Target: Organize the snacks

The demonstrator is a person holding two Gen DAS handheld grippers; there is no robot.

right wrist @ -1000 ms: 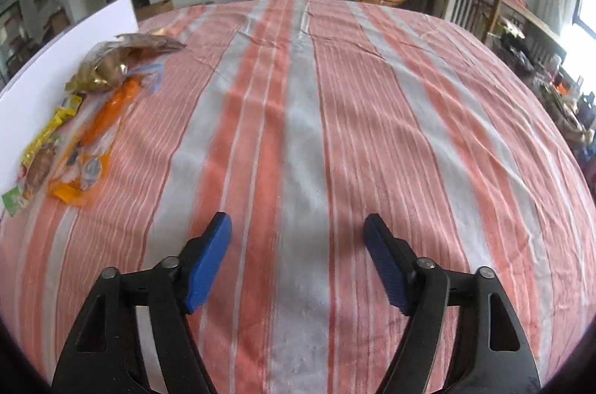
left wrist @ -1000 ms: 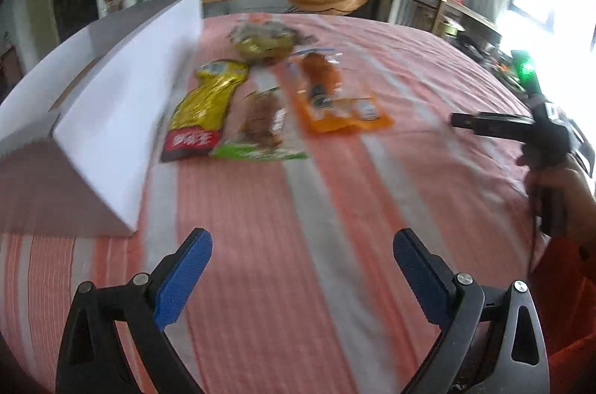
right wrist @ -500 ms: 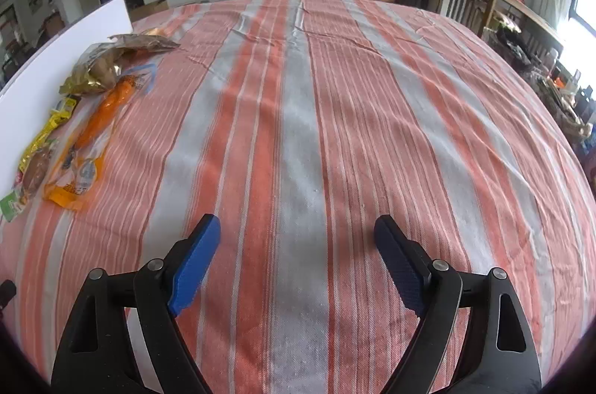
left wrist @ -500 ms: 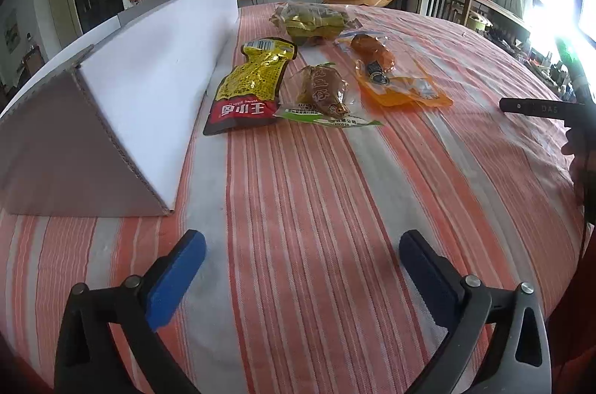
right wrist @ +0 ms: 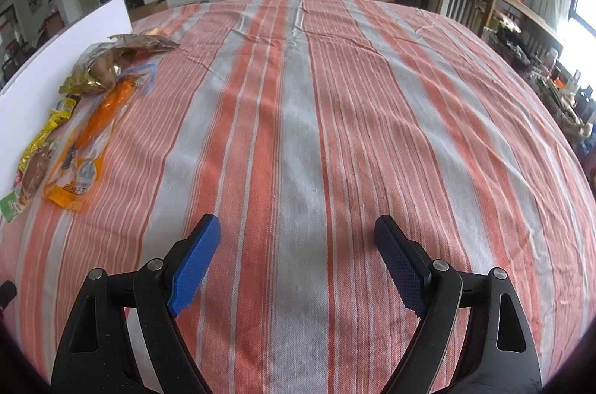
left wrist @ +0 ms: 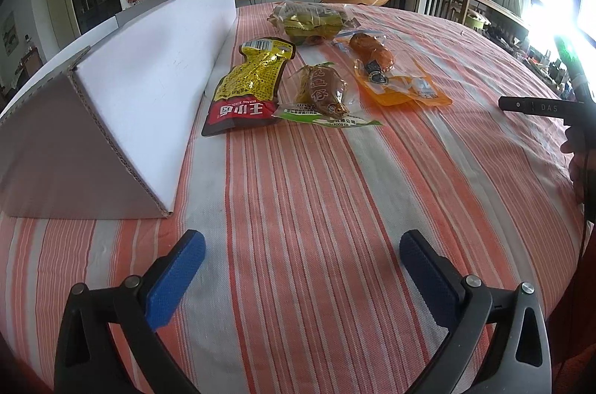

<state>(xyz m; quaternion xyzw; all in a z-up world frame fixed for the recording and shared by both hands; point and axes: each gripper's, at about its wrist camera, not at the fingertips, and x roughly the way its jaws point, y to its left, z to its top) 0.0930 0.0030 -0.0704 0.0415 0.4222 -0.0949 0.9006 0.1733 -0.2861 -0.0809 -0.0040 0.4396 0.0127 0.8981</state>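
Several snack packets lie on the striped cloth in the left wrist view: a yellow and red pouch (left wrist: 247, 85), a clear pack with a brown piece and green edge (left wrist: 322, 94), an orange sausage pack (left wrist: 391, 73) and a clear bag of gold-wrapped sweets (left wrist: 311, 21). A white cardboard box (left wrist: 149, 73) stands along their left. My left gripper (left wrist: 298, 258) is open over bare cloth, well short of the packets. My right gripper (right wrist: 296, 247) is open over bare cloth too; the orange sausage pack (right wrist: 89, 140) and bag of sweets (right wrist: 108, 66) lie far to its left.
The red, white and grey striped tablecloth (right wrist: 335, 96) covers the whole table. In the left wrist view the other hand-held gripper's body (left wrist: 536, 105) and a hand show at the right edge. Chairs and a sideboard stand beyond the table.
The left gripper came down and forward, so the box and packets look nearer and sharper. Both grippers' jaws stand a little wider than a second ago. The right gripper stayed in place.
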